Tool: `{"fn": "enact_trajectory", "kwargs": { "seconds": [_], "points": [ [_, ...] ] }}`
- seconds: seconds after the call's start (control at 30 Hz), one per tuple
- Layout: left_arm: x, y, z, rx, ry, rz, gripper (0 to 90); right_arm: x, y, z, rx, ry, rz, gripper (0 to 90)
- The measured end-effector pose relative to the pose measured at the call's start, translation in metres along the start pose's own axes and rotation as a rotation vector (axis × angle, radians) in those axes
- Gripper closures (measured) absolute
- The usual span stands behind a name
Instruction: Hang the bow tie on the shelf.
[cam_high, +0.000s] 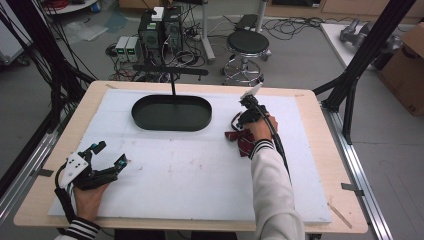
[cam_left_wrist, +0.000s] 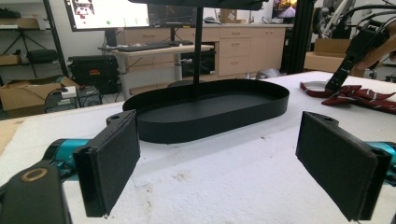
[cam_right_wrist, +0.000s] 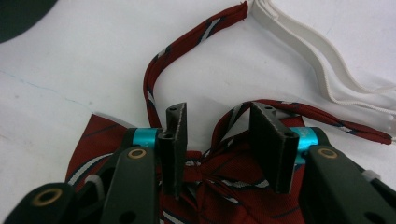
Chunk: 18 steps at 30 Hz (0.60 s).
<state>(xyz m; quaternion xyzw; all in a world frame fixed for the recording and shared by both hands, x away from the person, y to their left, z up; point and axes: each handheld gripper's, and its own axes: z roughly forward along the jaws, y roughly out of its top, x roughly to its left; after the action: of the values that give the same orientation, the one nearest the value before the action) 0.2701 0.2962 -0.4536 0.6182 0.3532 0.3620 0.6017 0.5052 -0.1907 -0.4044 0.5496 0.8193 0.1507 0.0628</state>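
A dark red striped fabric bow tie (cam_right_wrist: 219, 182) lies on the white foam board (cam_high: 190, 170), right of the black oval metal tray (cam_high: 171, 113). The right gripper (cam_right_wrist: 217, 149) straddles its knot, jaws partly spread, not yet pinching. The left gripper (cam_left_wrist: 219, 168) rests near the board's left edge, jaws spread wide.

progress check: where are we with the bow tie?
Nothing looks finished: the black tray holds nothing. In hand: the right gripper sits down over the red bow tie, its jaws either side of the knot, not yet pressing it. The left gripper rests open on the table. Likely left: grip, lift, probably place in the tray.
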Motion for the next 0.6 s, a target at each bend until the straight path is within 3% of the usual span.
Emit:
{"fn": "enact_trajectory", "kwargs": {
  "seconds": [0.2, 0.33, 0.6],
  "points": [
    [-0.0002, 0.0, 0.0001, -0.001, 0.0, 0.001, 14.1, -0.001, 0.0001, 0.0004, 0.016, -0.006, 0.014, 64.2],
    [-0.0003, 0.0, 0.0001, -0.001, 0.0, 0.001, 14.1, 0.0002, 0.0011, 0.0031, 0.02, 0.0, 0.05, 64.5],
    [-0.0002, 0.0, 0.0, -0.001, -0.001, 0.0, 14.1, 0.0042, 0.0037, 0.0064, 0.028, -0.055, 0.05, 76.7]
  ]
}}
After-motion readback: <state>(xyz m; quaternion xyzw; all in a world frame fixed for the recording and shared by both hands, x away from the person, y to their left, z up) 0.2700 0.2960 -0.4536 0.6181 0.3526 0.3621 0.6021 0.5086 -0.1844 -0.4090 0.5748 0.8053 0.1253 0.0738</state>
